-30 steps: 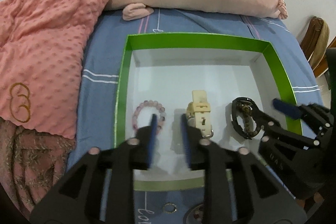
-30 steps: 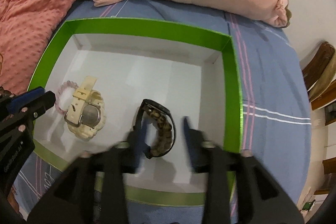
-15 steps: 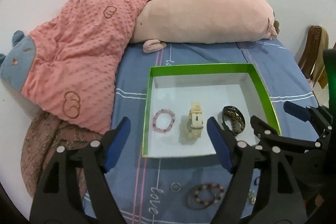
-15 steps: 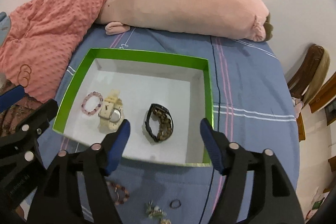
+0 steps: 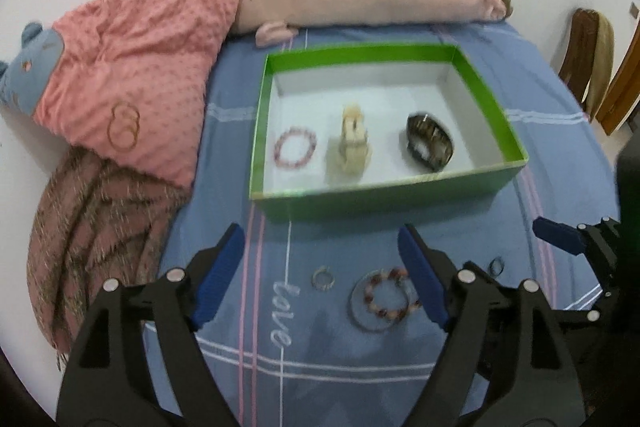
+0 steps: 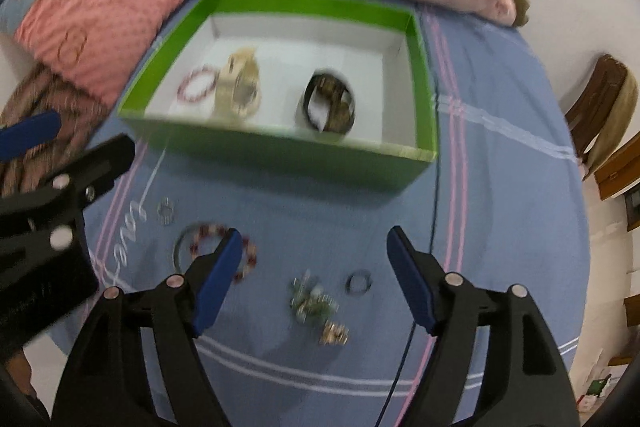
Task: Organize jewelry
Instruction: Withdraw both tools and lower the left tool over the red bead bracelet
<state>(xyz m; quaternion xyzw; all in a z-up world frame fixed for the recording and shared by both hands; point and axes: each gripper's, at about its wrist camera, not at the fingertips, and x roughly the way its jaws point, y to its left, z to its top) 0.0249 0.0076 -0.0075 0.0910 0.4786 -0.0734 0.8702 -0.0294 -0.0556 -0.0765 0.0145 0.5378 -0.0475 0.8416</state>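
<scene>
Both empty: left hand-held gripper (image 5: 320,255) spread wide, right hand-held gripper (image 6: 314,257) jaws opening, nothing between. Green box (image 5: 486,99) on bed (image 5: 552,107) held pink bracelet (image 5: 295,147), cream watch (image 5: 351,147), dark watch (image 5: 430,143). Beaded bracelet (image 5: 390,293), rings loose near box.

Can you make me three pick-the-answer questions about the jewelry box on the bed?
1. Where is the cream watch?
A. inside the green box
B. on the pink pillow
C. on the floor

2. How many pieces lie in the box?
A. one
B. three
C. six

3. What is between the left gripper fingers?
A. a watch
B. a ring
C. nothing

Answers: 1 A, it stands on the box floor between the pink bead bracelet and the dark bracelet. 2 B, those three. 3 C, jaws wide, gripping nothing.
</scene>
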